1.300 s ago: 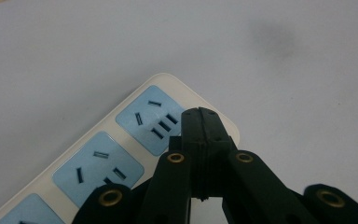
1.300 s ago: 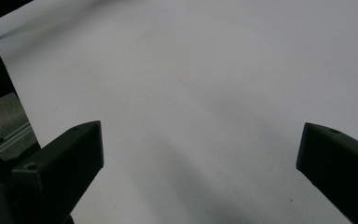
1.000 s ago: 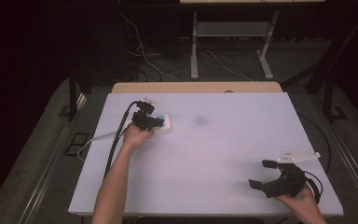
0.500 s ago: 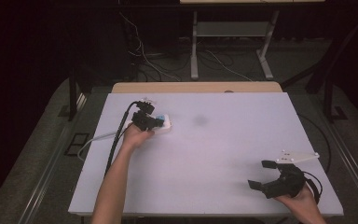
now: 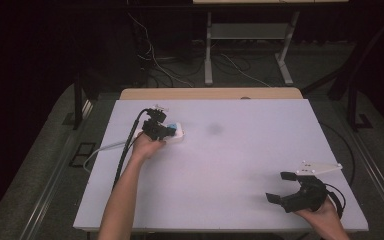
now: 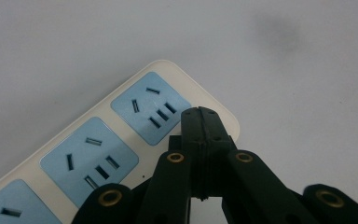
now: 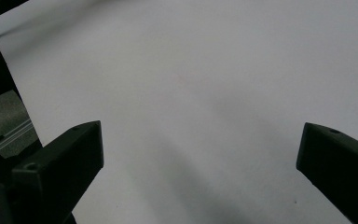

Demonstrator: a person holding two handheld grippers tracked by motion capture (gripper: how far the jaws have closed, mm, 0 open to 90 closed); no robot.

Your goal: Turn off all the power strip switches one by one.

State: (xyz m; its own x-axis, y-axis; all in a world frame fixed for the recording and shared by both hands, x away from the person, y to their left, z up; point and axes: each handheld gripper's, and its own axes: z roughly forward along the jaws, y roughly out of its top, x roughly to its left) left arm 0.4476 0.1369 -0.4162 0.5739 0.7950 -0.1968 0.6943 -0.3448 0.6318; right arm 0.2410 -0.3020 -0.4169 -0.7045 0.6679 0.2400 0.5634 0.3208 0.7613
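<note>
From the high view, the left hand-held gripper [image 5: 158, 127] sits over a white power strip [image 5: 176, 134] on the far-left part of the pale table [image 5: 230, 160]. The strip lies flat, with a whitish cord running off it toward the table's left edge. A black cable trails from that gripper back along the person's forearm. The right hand-held gripper [image 5: 286, 187] is way over at the near-right corner, well apart from the strip, with its jaws spread and nothing between them. There's a faint dark smudge [image 5: 213, 129] on the table just right of the strip.

In the left gripper view, the jaws are pressed tight together, and the closed tip [image 6: 200, 116] sits right at the end of the power strip [image 6: 121, 135], next to the last blue socket panel [image 6: 150, 107]. Can't tell if the tip actually touches the plastic. Two more blue panels run off toward the lower left.

In the right gripper view, the jaws [image 7: 200, 158] are wide apart, with just bare table [image 7: 205, 70] between them.
</note>
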